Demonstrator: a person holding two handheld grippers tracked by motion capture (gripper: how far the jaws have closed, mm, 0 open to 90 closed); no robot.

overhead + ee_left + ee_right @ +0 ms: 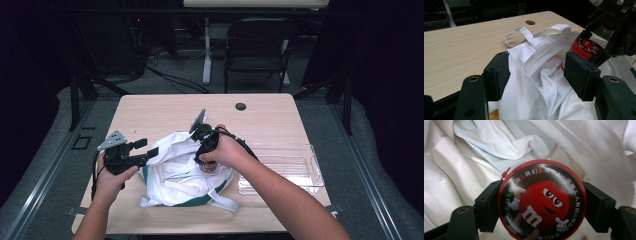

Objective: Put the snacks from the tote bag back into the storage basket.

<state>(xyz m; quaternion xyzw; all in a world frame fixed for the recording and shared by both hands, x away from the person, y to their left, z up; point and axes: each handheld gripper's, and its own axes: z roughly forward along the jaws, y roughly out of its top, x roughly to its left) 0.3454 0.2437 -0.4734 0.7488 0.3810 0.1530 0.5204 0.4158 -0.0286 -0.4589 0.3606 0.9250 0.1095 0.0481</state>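
Note:
A white cloth bag with green trim lies crumpled mid-table, its mouth facing up. My right gripper points down into that mouth, shut on a round red candy container. Its lid bears a red cartoon candy figure and sits squeezed between the two jaws of the right gripper, above the bag's white folds. My left gripper is at the bag's left rim, open. In the left gripper view, loose bag fabric bulges between its spread jaws. Beyond it are the container and the right gripper.
A clear plastic tray stands at the table's right, just beside the bag. The light wooden table has a cable hole near its far edge. A black folding chair stands beyond the table.

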